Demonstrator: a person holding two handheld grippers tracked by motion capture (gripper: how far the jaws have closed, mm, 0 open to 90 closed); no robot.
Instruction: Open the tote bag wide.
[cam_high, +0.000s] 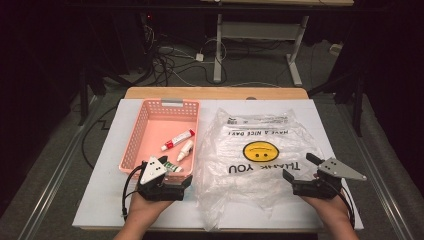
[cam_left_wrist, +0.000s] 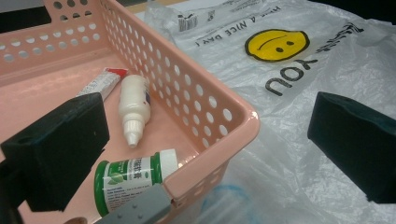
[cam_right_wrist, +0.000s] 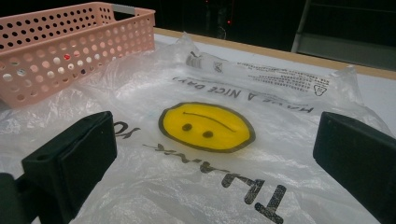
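Landmark here was the pink basket, sat on the left half of the white counter.

Inside that basket: red-capped tube lying at a slant near the middle, small white dropper bottle just right of the tube, green-labelled bottle on its side tucked into the near right corner.

Left claw parked right at the basket's near edge, over that same corner. Jaws spread as wide as they go, nothing pinched. From the left gripper view, looked straight along the basket's right wall, with one jaw over the basket floor and the other out over the plastic. Green-labelled bottle lay low between them, touching neither.

Just right of the basket, and touching its wall: crinkly clear plastic bag spread flat, yellow smiley and THANK YOU print upside down from the near side.

Right claw well right of the basket, at the bag's far right edge. Also spread wide and gripping nothing, smiley framed between the jaws in the right gripper view.
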